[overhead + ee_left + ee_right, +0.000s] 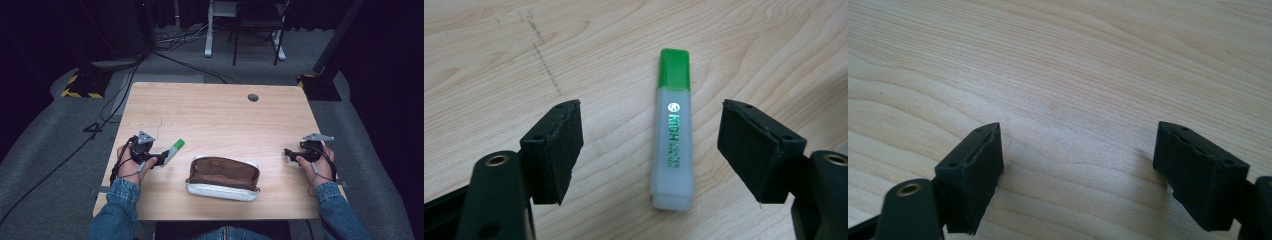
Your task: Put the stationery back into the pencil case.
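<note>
A highlighter (672, 135) with a green cap and a frosted white body lies flat on the wooden table (215, 115); in the high view the highlighter (174, 149) sits left of centre. My left gripper (651, 145) is open with its jaws on either side of the highlighter, not touching it; the left gripper (161, 159) is held low at the table's left. An open pencil pouch (223, 177), white outside and brown inside, lies near the front edge. My right gripper (1075, 167) is open over bare wood; the right gripper (289, 152) is at the table's right.
A round cable hole (253, 97) sits near the table's far edge. Faint pencil lines (544, 60) mark the wood left of the highlighter. Stands, cables and chair legs are on the grey floor beyond the table.
</note>
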Demonstrator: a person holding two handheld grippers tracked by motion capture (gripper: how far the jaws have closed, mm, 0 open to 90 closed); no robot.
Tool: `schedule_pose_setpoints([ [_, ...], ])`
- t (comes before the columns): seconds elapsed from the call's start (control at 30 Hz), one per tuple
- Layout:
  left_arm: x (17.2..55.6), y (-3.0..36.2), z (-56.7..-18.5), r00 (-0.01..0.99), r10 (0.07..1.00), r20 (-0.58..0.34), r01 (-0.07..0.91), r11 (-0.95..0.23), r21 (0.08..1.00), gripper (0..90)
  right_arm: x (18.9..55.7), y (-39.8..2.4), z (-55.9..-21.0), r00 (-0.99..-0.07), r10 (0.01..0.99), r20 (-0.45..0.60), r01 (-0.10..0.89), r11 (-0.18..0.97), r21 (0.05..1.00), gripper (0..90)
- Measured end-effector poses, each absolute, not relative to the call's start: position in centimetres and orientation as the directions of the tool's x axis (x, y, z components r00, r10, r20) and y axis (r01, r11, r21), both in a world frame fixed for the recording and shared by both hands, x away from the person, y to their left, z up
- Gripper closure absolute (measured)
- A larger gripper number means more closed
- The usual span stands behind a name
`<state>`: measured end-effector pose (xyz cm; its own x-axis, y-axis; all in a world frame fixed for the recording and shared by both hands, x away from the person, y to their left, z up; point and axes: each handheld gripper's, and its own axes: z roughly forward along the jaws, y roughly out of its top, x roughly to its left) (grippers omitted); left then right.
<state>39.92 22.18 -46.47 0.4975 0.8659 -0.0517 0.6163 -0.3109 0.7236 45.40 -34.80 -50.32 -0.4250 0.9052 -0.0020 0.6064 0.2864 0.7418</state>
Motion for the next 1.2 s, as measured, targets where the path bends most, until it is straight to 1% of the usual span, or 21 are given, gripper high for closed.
schedule_pose_setpoints([
  [0.13,40.3,21.4,-46.9,0.521,0.852,-0.044,0.615,-0.339,0.712,30.2,45.4,-34.8,-50.3,-0.428,0.904,0.0,0.606,0.287,0.742,20.4],
  [0.17,40.5,21.0,-47.1,0.529,0.847,-0.049,0.617,-0.344,0.707,34.1,45.4,-34.8,-50.3,-0.429,0.903,0.0,0.605,0.288,0.742,20.5],
  [0.23,40.8,20.5,-47.3,0.541,0.84,-0.054,0.619,-0.354,0.701,37.9,45.4,-34.8,-50.3,-0.429,0.903,0.0,0.605,0.287,0.742,20.6],
  [0.33,41.1,20.0,-47.6,0.547,0.836,-0.046,0.62,-0.368,0.693,39.8,45.4,-34.8,-50.3,-0.429,0.903,0.0,0.605,0.288,0.743,20.7],
  [0.43,41.8,19.6,-48.2,0.555,0.831,-0.031,0.627,-0.394,0.672,45.2,45.4,-34.8,-50.3,-0.429,0.903,0.0,0.604,0.287,0.743,20.9],
  [0.47,41.9,19.5,-48.4,0.554,0.832,-0.042,0.636,-0.39,0.666,47.0,45.3,-34.8,-50.3,-0.43,0.903,0.0,0.604,0.287,0.743,21.0],
  [0.6,42.4,19.5,-49.0,0.56,0.827,-0.036,0.65,-0.412,0.639,53.9,45.3,-34.8,-50.3,-0.43,0.903,0.001,0.604,0.287,0.744,21.2],
  [0.7,42.5,19.5,-49.1,0.562,0.826,-0.035,0.645,-0.412,0.643,56.0,45.3,-34.8,-50.3,-0.431,0.902,0.001,0.603,0.288,0.744,21.4],
  [0.73,42.5,19.6,-49.1,0.563,0.826,-0.026,0.642,-0.417,0.643,59.6,45.3,-34.8,-50.3,-0.432,0.902,0.001,0.603,0.288,0.744,21.5],
  [0.83,42.4,19.7,-49.2,0.56,0.828,-0.027,0.637,-0.409,0.653,64.0,45.3,-34.8,-50.3,-0.432,0.902,-0.001,0.602,0.289,0.744,21.5],
  [0.93,42.4,19.7,-49.2,0.565,0.825,-0.016,0.629,-0.418,0.655,65.5,45.3,-34.8,-50.3,-0.431,0.902,-0.001,0.602,0.288,0.745,21.5],
  [1.2,42.3,19.8,-49.2,0.577,0.817,-0.017,0.623,-0.426,0.657,65.9,45.3,-34.8,-50.3,-0.432,0.902,-0.001,0.602,0.289,0.745,21.5],
])
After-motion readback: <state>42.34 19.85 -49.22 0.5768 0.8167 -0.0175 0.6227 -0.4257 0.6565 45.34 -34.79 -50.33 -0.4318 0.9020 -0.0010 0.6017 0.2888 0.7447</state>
